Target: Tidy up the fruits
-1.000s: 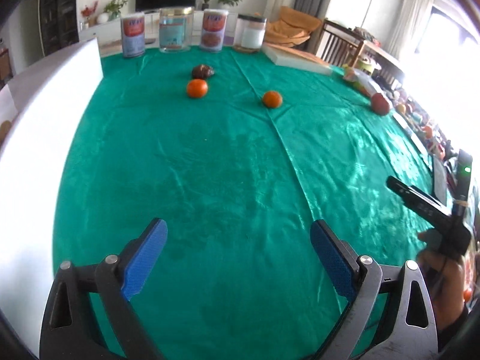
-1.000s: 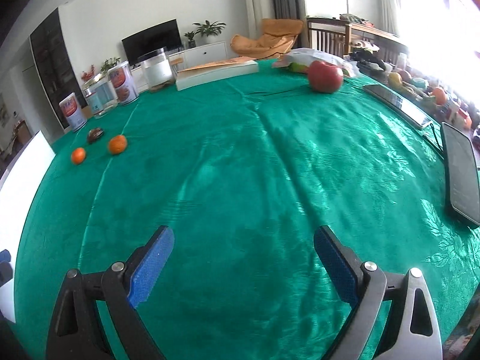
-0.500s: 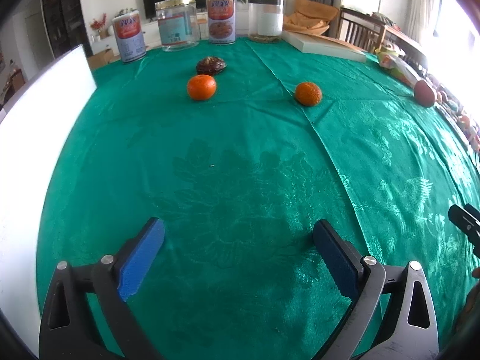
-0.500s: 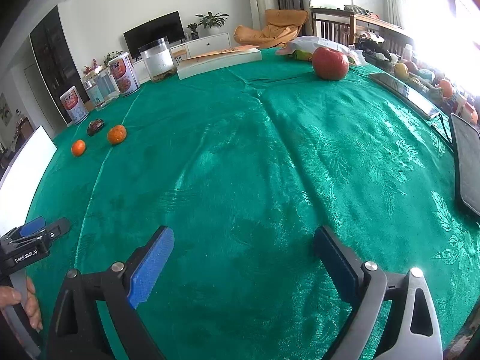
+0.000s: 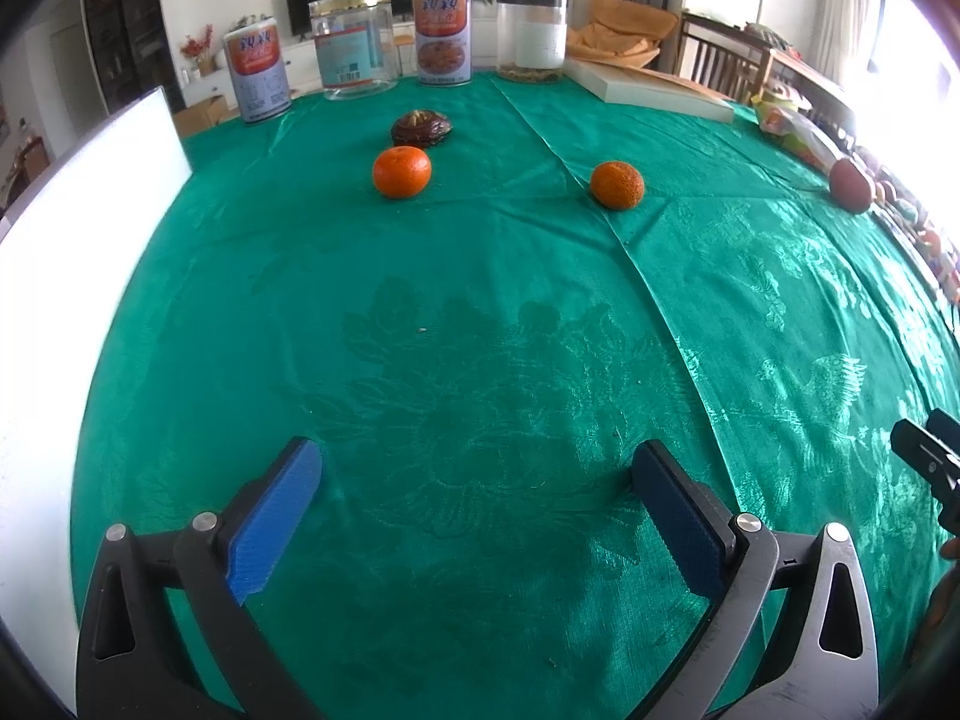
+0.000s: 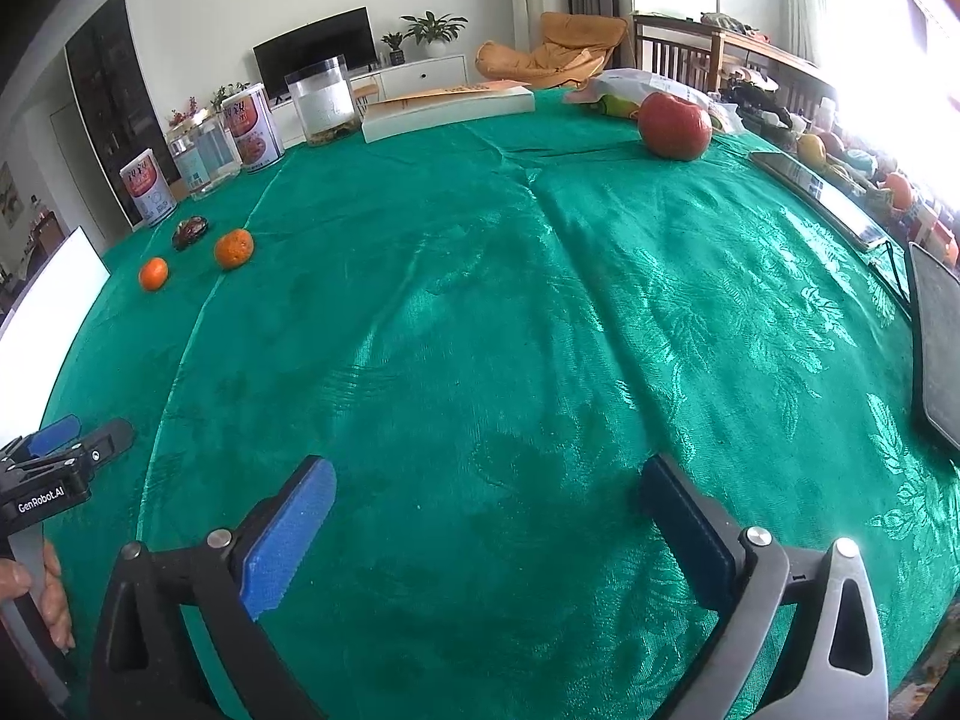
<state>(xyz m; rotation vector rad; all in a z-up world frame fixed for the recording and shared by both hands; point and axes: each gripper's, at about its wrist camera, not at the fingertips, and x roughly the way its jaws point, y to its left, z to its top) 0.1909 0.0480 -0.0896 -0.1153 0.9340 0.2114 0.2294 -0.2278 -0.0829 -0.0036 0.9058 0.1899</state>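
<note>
Both grippers hung over the green tablecloth with nothing between their blue pads. The left gripper, at the bottom of the left wrist view, stood with jaws spread wide, having just been opening. The right gripper, at the bottom of the right wrist view, was likewise spread wide after just opening.

In the left wrist view, two oranges lay in the upper middle, well apart from each other: the left orange and the right orange. A dark brown fruit sat just behind the left orange. A red apple lay at the upper right edge. Along the top stood two labelled tins and two clear jars. A white board filled the left side.
</note>
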